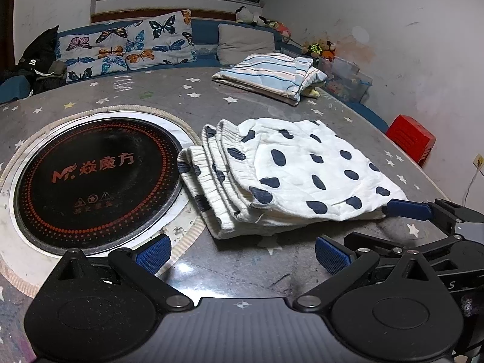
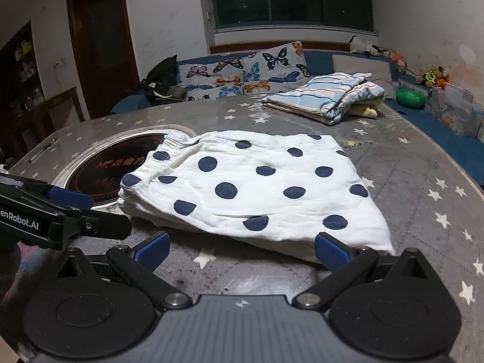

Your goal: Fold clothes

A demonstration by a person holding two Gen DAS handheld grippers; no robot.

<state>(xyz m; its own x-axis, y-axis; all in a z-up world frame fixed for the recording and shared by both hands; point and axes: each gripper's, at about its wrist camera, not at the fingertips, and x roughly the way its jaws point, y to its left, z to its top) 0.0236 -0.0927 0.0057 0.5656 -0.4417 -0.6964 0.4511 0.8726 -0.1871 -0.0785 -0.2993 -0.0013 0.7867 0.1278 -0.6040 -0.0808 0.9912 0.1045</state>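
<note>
White shorts with navy polka dots (image 2: 257, 187) lie folded flat on a grey star-printed table (image 2: 423, 166), their elastic waistband overlapping the rim of a built-in round cooktop (image 1: 96, 181) printed in red with "Mr." and Chinese characters above warning icons. The right gripper (image 2: 242, 251) sits just before the shorts' near edge, fingers spread wide and empty, its right pad (image 2: 331, 252) at the fabric's near corner. The left gripper (image 1: 242, 255), also spread and holding nothing, is near the waistband end; its body in the right view reads "enRobot.AI". Farther back on the table lies a folded striped garment (image 2: 323, 96), with butterfly-print cushions (image 2: 242, 72) beyond.
</note>
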